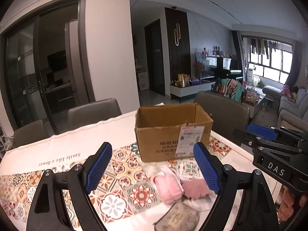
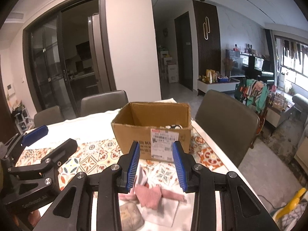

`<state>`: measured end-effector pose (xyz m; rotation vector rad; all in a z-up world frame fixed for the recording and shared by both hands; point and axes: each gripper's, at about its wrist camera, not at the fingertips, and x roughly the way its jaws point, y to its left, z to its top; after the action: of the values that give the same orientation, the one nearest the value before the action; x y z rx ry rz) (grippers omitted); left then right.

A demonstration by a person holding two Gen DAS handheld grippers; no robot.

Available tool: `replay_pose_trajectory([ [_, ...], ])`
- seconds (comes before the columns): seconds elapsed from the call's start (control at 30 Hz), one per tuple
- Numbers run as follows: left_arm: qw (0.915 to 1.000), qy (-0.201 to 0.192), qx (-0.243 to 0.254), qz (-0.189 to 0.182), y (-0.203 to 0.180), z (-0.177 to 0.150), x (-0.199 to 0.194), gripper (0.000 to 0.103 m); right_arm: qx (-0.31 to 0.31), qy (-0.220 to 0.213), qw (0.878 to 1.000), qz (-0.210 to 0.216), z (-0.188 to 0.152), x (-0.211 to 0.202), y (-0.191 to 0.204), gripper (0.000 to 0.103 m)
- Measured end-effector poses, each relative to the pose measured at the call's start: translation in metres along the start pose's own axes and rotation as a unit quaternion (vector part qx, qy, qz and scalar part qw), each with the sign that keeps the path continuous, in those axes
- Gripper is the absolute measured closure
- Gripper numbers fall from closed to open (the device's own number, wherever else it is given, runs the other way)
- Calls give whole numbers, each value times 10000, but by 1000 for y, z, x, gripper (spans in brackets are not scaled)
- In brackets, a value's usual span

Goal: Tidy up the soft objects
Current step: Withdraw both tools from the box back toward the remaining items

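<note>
An open cardboard box point(image 1: 169, 134) stands on the patterned tablecloth; in the right wrist view point(image 2: 152, 129) something black and white lies inside it. In front of it lie a light pink fuzzy item point(image 1: 168, 188), a darker pink one point(image 1: 195, 187), a grey-beige pouch point(image 1: 179, 217) and white cloth point(image 1: 200, 202). The pink items point(image 2: 150, 194) and the pouch point(image 2: 130, 217) also show in the right wrist view. My left gripper point(image 1: 153, 167) is open and empty above the pink items. My right gripper point(image 2: 156, 165) is open and empty above them.
Grey chairs stand at the table's far side point(image 1: 94, 111) and right side point(image 2: 227, 123). The table's right edge point(image 1: 240, 150) is close to the box. A yellow and white object point(image 2: 292, 206) sits low at the right. A living room lies beyond.
</note>
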<state>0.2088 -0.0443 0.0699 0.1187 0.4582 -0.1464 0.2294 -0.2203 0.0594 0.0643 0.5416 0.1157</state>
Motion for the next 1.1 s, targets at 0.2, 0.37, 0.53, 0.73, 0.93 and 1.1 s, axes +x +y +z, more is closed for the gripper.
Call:
replay_pose_trajectory([
  [0.2, 9999, 144, -60, 8, -6, -21, -7, 16, 96, 152, 9998, -20, -23, -9, -6, 66],
  [0.37, 9995, 322, 32, -68, -12, -41, -9, 16, 141, 306, 9994, -43, -41, -12, -9, 66],
  [0.53, 9986, 495, 48, -167, -17, -59, -9, 16, 167, 455, 9988, -39, -57, -11, -11, 66],
  [0.73, 9964, 761, -95, -359, -18, -79, -3, 16, 237, 678, 9974, 28, -78, -7, -12, 66],
  [0.93, 9957, 870, 136, -277, -23, -100, -2, 16, 161, 866, 9961, 10, -94, -3, -11, 66],
  [1.1, 9936, 1048, 199, -384, -24, -116, -1, 16, 66, 1052, 9944, 95, -109, 2, -7, 66],
])
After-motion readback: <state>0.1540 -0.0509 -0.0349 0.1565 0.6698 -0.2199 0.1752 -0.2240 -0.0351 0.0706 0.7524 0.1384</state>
